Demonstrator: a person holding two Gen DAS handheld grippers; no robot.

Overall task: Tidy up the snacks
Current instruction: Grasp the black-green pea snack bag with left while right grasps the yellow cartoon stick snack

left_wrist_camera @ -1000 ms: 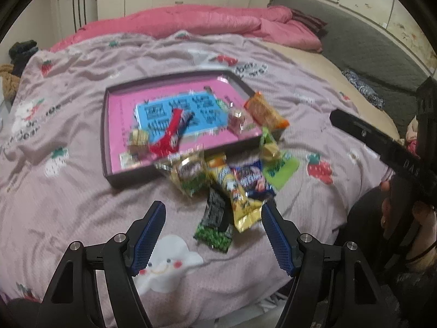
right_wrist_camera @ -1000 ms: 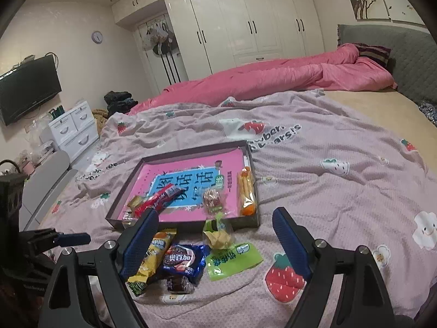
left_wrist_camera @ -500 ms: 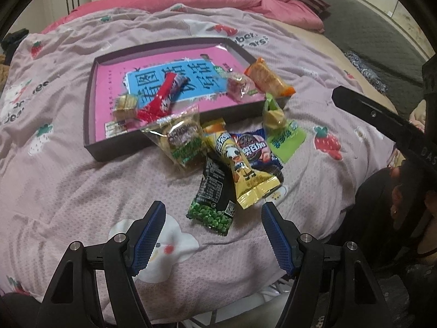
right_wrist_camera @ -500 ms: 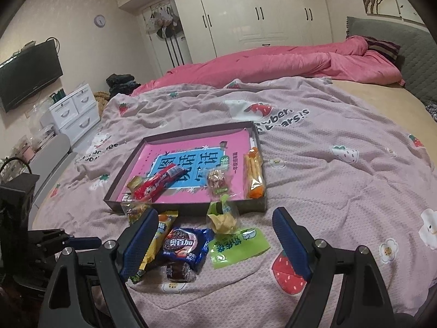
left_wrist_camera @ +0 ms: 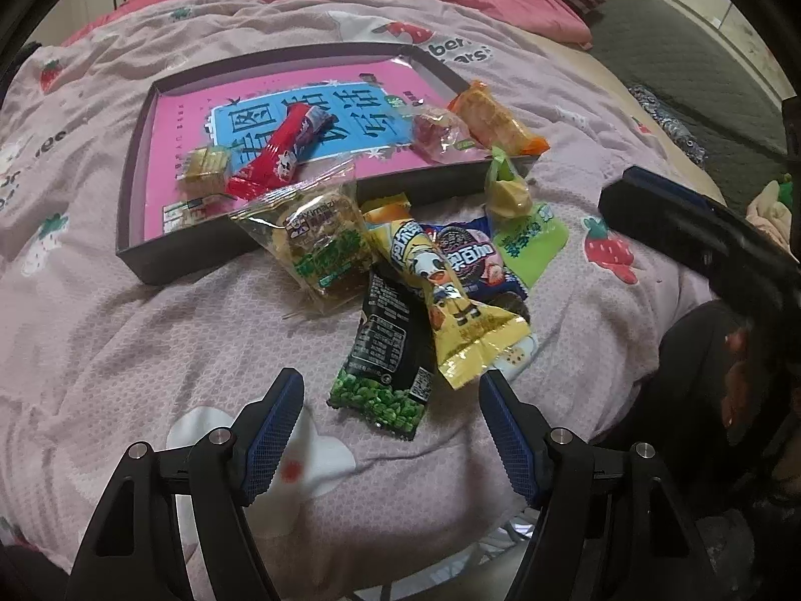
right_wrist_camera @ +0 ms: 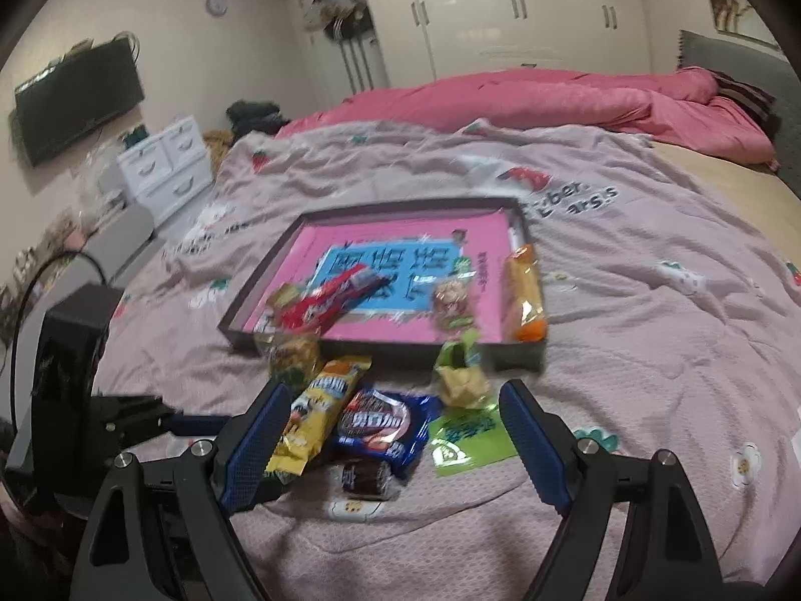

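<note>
Both grippers have come down toward the loose pile over the last second, and the snacks now fill more of each view. The left gripper [left_wrist_camera: 390, 415] hangs with its jaws wide and nothing between them, just short of the green pea packet [left_wrist_camera: 388, 375], which lies on the bedspread [left_wrist_camera: 150, 340] under the yellow packet [left_wrist_camera: 450, 300]. The right gripper [right_wrist_camera: 390, 430] is also spread wide and empty; its blue pads frame the blue cookie packet [right_wrist_camera: 383, 423] and a small dark sweet [right_wrist_camera: 365, 476] without touching either (the right view is smeared by motion, so the gap is probably real but I cannot be sure of it).

The tray [left_wrist_camera: 280, 62] sits beyond the pile, already holding a red bar [left_wrist_camera: 285, 150], an orange packet [left_wrist_camera: 493, 120], and a couple of small wrapped sweets. Outside it there remain the pea packet, the yellow packet, the cookie packet, a clear cracker bag [left_wrist_camera: 320, 245] leaning on the tray's near wall, a green sachet [left_wrist_camera: 530, 245] and a yellow-green sweet [left_wrist_camera: 505, 190].

So the approach is nearly done and no grasp has begun; roughly half the sorting is left. The pea packet looks the likely left-hand pick, though the yellow packet overlapping it may drag along.
</note>
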